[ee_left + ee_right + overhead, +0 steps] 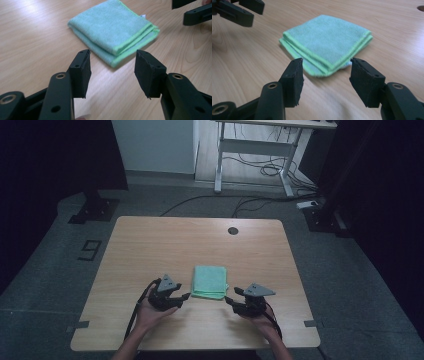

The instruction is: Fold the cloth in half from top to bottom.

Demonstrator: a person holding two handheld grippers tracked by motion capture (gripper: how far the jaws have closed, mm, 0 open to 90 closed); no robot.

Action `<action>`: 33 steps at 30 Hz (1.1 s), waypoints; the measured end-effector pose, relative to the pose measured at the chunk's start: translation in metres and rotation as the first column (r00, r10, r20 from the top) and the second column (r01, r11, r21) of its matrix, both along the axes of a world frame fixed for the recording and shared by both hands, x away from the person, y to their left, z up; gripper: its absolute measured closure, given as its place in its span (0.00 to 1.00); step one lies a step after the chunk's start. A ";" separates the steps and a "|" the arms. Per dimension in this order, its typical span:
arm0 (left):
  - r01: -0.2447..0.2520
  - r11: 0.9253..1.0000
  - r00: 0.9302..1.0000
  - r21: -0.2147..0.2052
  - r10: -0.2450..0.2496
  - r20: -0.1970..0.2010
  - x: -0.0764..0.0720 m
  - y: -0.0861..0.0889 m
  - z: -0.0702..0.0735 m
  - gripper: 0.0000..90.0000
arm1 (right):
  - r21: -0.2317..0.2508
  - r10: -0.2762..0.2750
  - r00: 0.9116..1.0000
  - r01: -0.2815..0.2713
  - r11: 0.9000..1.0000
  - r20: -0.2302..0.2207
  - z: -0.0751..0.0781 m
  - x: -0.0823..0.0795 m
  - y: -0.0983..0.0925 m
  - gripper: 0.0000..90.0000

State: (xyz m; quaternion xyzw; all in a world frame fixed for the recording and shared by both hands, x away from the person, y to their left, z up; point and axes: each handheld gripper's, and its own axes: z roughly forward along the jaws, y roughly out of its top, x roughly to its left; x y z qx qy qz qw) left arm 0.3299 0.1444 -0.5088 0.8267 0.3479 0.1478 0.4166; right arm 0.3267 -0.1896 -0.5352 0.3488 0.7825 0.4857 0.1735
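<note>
Bare wooden table (150,245) surrounds my folded green cloth (210,281); left gripper (181,296) and right gripper (231,298) flank it, jaws apart, holding nothing.

The room was dim; a grey floor (350,270) lay around the wooden bench (200,240), with a white desk (255,145) and loose cables (270,170) behind.

The folded cloth (325,42) is seen to be soft green microfibre, matt and finely napped, with brighter green stitched edging. The tabletop (150,245) is finished in pale wood-grain laminate, smooth with a faint sheen. The left tool (112,72) and the right tool (325,80) are made of black matt plastic, with rough-edged rubbery pads (294,80) and brass-coloured metal inserts.
</note>
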 end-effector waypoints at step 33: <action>-0.101 0.995 0.993 0.002 0.101 -0.061 -0.043 0.045 -0.030 0.47 | 0.005 -0.074 0.994 0.074 0.997 -0.075 -0.015 -0.039 -0.043 0.40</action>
